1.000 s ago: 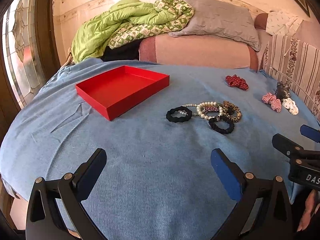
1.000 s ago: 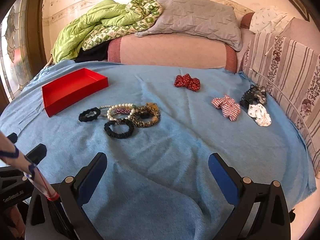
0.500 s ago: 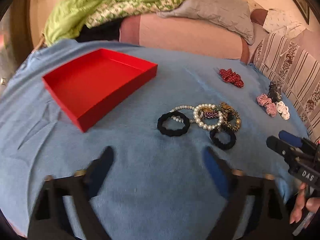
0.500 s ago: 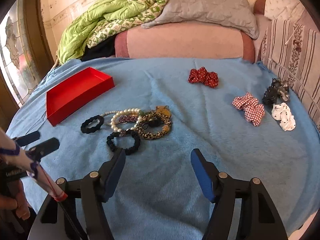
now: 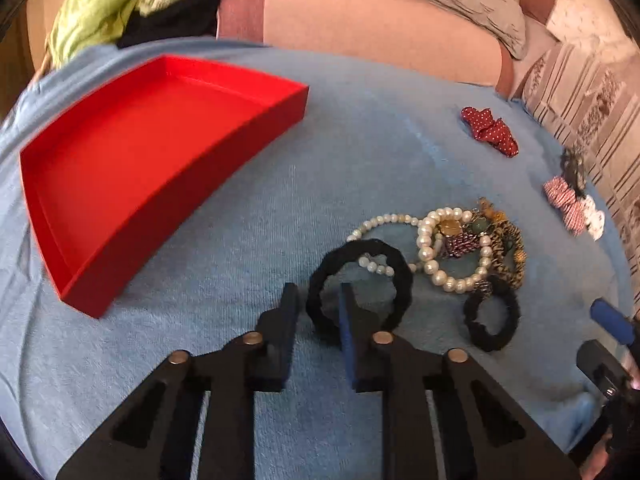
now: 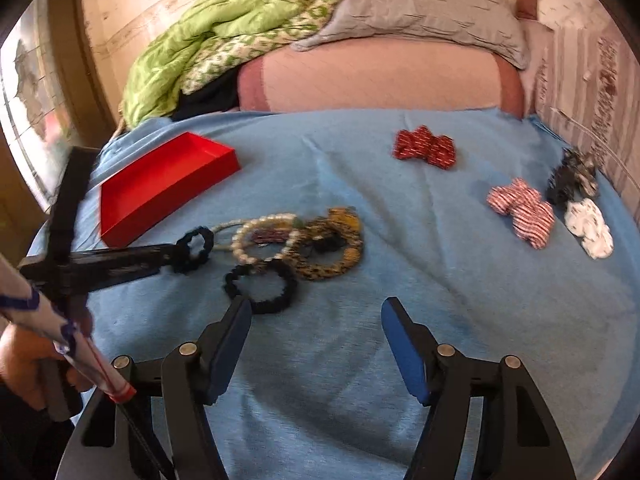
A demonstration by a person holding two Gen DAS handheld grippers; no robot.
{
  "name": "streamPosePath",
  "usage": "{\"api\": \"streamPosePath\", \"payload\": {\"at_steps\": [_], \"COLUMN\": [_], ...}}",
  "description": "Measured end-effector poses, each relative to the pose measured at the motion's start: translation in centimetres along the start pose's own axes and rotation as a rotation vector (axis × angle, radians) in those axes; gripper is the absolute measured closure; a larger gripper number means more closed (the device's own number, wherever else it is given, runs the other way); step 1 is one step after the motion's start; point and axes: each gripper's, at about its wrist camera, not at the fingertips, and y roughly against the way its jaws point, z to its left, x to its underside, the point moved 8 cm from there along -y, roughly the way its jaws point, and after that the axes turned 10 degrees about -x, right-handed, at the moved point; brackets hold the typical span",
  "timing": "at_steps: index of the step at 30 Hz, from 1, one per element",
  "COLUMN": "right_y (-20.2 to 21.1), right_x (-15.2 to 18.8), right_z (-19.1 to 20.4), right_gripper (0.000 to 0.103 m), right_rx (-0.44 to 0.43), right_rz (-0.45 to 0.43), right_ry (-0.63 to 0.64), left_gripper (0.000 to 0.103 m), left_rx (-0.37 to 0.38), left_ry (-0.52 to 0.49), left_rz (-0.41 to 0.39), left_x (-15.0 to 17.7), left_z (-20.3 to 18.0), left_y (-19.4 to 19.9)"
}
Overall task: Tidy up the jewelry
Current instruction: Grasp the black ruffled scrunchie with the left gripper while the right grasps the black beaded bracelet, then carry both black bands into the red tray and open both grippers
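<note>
The black scrunchie (image 5: 360,284) nearest the left side of the jewelry pile is what's being handled. It lies flat on the blue blanket (image 5: 248,208), and the left gripper (image 5: 319,312) has its two fingers straddling the near-left arc of the ring, one finger outside the loop and one inside. The jaws are narrowed around that bit of the band, though I can't tell if they've fully pinched it or are just snug on either side. A thin pearl strand (image 5: 380,222) runs under the far edge of that scrunchie.

Just to its right sits the chunky pearl bracelet (image 5: 440,256), overlapping a small purple beaded piece (image 5: 460,245) and a leopard-print scrunchie (image 5: 508,248). A second black scrunchie (image 5: 491,316) lies just in front of those, touching the pile.

The red tray (image 5: 132,184) is off to the left, apart from the pile.

The right gripper (image 6: 316,344) hovers low over the blanket with its jaws spread wide and nothing between them, just in front of that second black scrunchie.

Further back and right are a red polka-dot bow (image 6: 425,147), a red-and-white striped bow (image 6: 522,210), a dark hair piece (image 6: 570,178) and a white one (image 6: 590,228), well apart from the pile.
</note>
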Motion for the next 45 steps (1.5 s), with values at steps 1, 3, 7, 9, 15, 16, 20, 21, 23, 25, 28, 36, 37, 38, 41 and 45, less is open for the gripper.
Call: {"api": "streamPosePath", "payload": {"at_steps": [1, 3, 7, 9, 15, 16, 20, 21, 23, 25, 28, 36, 37, 38, 41, 45], "right_y": [-0.1, -0.7, -2.7, -4.3, -7.6, -8.2, -8.9, -8.7, -8.0, -6.9, -5.7, -5.7, -6.2, -6.5, -8.8, -12.5], "right_x": [-0.1, -0.2, 0.0, -0.1, -0.3, -0.1, 0.1, 0.0, -0.4, -1.0, -1.7, -5.2, -6.0, -6.5, -8.7, -11.7], "right_z": [0.5, 1.8, 4.0, 4.2, 3.8, 4.0, 4.6, 4.7, 4.9, 5.4, 6.4, 9.9, 10.2, 10.5, 11.3, 12.8], "right_gripper": [0.031, 0.031, 0.041, 0.061, 0.073, 0.074, 0.092, 0.093, 0.093, 0.094, 0.094, 0.094, 0.093, 0.093, 0.093, 0.093], "right_rx": [-0.010, -0.035, -0.109, -0.125, -0.141, -0.141, -0.151, -0.164, -0.206, -0.277, -0.335, -0.422, -0.430, -0.437, -0.457, -0.460], "right_rz": [-0.001, 0.006, 0.066, 0.112, 0.199, 0.218, 0.223, 0.219, 0.195, 0.162, 0.132, 0.095, 0.092, 0.091, 0.088, 0.084], "right_ry": [0.014, 0.060, 0.110, 0.113, 0.103, 0.115, 0.142, 0.132, 0.103, 0.065, 0.051, 0.065, 0.058, 0.051, 0.030, 0.035], "left_gripper": [0.094, 0.095, 0.095, 0.095, 0.095, 0.095, 0.095, 0.095, 0.095, 0.095, 0.095, 0.095, 0.095, 0.095, 0.095, 0.095], "left_rx": [0.001, 0.014, 0.026, 0.026, 0.002, 0.002, 0.000, -0.001, 0.001, -0.002, -0.012, -0.048, -0.053, -0.058, -0.066, -0.093], "left_ry": [-0.005, 0.000, 0.008, 0.010, 0.002, 0.005, 0.027, 0.034, 0.051, 0.071, 0.098, 0.188, 0.200, 0.210, 0.248, 0.294], "left_rz": [-0.005, -0.021, -0.064, -0.084, -0.150, -0.152, -0.161, -0.164, -0.168, -0.178, -0.188, -0.176, -0.176, -0.176, -0.162, -0.145], "left_x": [-0.1, -0.3, -1.1, -1.5, -2.6, -2.7, -3.2, -3.3, -3.7, -4.3, -5.0, -7.5, -7.9, -8.2, -9.3, -10.4], "left_z": [0.0, 0.2, 0.8, 1.2, 2.2, 2.3, 3.2, 3.5, 4.2, 5.1, 6.6, 11.7, 12.4, 13.0, 15.1, 17.9], "left_y": [0.1, 0.4, 1.8, 2.4, 4.3, 4.4, 4.7, 4.9, 5.2, 5.6, 6.0, 4.4, 4.2, 4.0, 2.8, 1.1]}}
